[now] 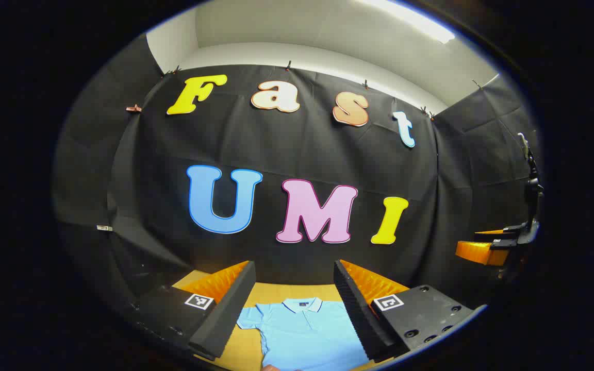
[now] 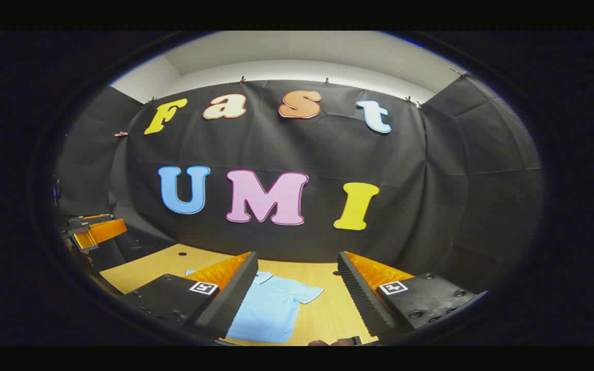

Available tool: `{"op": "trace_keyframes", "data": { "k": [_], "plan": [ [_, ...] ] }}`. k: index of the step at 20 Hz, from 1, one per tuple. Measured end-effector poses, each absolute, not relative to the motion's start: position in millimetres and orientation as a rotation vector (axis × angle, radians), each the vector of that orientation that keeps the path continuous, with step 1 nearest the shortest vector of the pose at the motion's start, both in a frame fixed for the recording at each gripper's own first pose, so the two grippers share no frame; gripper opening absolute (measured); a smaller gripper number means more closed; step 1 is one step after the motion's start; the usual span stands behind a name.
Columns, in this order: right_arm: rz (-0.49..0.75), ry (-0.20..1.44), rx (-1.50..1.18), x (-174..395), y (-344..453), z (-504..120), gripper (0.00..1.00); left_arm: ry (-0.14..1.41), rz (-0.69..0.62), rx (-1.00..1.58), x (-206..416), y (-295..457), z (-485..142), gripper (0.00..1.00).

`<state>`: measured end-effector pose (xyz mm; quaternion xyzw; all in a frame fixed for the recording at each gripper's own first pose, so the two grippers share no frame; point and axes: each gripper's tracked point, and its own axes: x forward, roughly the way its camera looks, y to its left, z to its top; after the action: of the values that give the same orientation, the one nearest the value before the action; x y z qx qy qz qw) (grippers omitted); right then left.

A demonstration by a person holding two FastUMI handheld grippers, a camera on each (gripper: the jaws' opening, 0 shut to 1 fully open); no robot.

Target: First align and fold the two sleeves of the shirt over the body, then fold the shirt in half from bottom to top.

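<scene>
A light blue polo shirt (image 1: 304, 332) lies flat on the wooden table (image 1: 248, 348), collar toward the back wall and short sleeves spread out. My left gripper (image 1: 293, 268) hovers above and in front of it, open, nothing between its fingers; the shirt shows through the gap. In the right gripper view the shirt (image 2: 268, 306) sits low and left, one sleeve (image 2: 308, 293) pointing right. My right gripper (image 2: 297, 257) is open and holds nothing. Each gripper appears off to the side in the other's view: the right gripper (image 1: 498, 245) and the left gripper (image 2: 93, 232), both raised off the table.
The tabletop (image 2: 328, 304) runs back to the black cloth wall (image 2: 286, 149), which closes in on both sides. Bare wood lies to the right of the shirt. A small dark hole (image 2: 336, 273) marks the table near the back. A bit of a hand (image 2: 323, 342) shows at the bottom edge.
</scene>
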<state>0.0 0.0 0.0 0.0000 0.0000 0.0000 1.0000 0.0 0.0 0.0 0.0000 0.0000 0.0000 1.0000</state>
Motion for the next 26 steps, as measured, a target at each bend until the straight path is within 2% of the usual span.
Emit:
{"op": "trace_keyframes", "data": {
  "k": [4,9,10,11,26],
  "plan": [
    [-0.014,-0.007,0.003,3.5,-0.8,2.2,0.99,0.006,0.01,0.0,6.0,11.6,4.7,0.97],
    [-0.004,-0.016,-0.001,11.4,6.3,6.6,0.95,0.008,0.046,0.005,7.3,32.6,8.6,0.97],
    [-0.001,-0.017,0.0,13.1,8.9,7.3,0.99,0.009,0.051,0.004,8.3,35.7,9.4,0.97],
    [0.003,-0.02,0.001,14.1,11.6,9.2,0.95,0.011,0.057,0.003,8.7,39.6,8.6,0.97],
    [0.085,-0.032,-0.035,48.4,58.8,29.9,0.97,0.046,0.071,0.009,7.8,70.5,7.8,0.97]
  ]
}}
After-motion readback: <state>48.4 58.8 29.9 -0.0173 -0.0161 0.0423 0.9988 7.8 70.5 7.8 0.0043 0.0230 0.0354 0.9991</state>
